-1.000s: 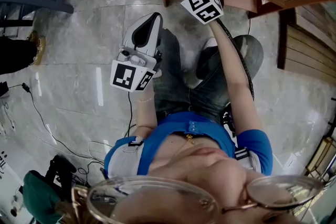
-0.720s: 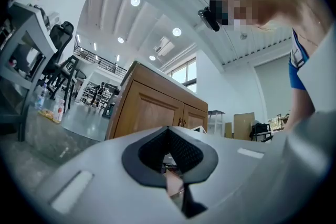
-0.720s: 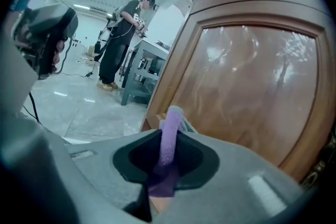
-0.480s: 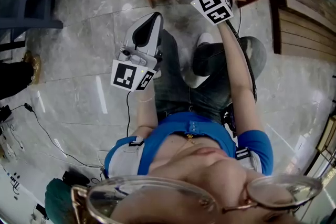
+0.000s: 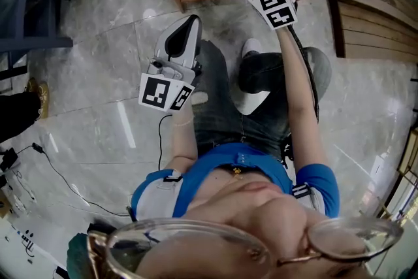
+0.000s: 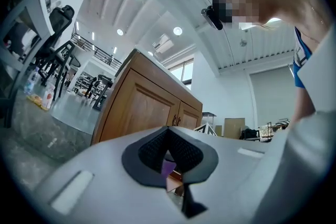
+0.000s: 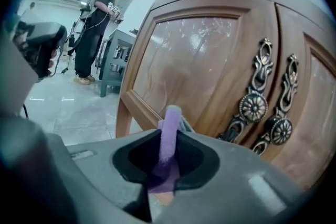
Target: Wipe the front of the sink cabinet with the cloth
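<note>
I'm keeping the right hand-held gripper clamped on the cloth, its jaws pressing together on a purple fold that is sticking up past the tips. The cloth is sitting just in front of the lower frame of the cabinet, beside the ornate handles; I cannot tell whether it is touching the wood. The left hand-held gripper is hanging over my knee with its jaws drawn together and gripping nothing, well apart from the cabinet. Grey floor is spreading out around me, and a person is standing further off.
</note>
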Demonstrator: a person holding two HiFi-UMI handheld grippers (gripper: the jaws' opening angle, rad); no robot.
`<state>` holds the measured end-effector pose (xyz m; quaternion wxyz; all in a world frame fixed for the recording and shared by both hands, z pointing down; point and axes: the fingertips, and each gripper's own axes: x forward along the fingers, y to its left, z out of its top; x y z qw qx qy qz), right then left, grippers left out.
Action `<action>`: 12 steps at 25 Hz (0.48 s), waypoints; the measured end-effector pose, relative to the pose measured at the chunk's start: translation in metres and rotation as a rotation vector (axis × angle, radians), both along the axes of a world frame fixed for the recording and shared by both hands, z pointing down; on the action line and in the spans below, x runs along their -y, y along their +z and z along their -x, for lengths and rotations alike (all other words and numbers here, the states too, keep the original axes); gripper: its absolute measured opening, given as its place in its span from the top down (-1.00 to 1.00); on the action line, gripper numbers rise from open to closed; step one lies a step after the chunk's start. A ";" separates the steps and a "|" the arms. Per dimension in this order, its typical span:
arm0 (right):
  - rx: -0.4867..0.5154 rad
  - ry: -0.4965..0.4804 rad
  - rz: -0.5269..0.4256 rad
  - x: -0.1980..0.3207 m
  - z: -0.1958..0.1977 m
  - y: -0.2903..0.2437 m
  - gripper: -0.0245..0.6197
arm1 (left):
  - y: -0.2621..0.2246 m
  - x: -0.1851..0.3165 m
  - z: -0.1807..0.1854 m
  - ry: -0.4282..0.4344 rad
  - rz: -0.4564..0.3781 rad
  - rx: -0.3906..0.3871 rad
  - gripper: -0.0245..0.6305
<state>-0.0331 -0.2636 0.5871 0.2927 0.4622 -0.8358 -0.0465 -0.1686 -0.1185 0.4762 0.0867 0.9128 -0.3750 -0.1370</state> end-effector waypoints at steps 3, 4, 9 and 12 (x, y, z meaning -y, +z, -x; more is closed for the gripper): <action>-0.053 0.027 0.030 0.000 0.001 -0.002 0.71 | -0.014 0.000 0.005 0.019 -0.004 0.017 0.93; -0.067 0.043 0.052 -0.001 0.002 -0.003 0.71 | -0.018 0.000 0.009 0.021 0.003 0.031 0.93; -0.042 0.077 0.096 -0.002 0.000 0.000 0.71 | -0.016 -0.004 0.023 -0.049 0.043 0.132 0.93; -0.011 0.046 0.058 -0.003 -0.004 0.000 0.71 | 0.002 -0.003 0.004 -0.059 0.040 0.160 0.93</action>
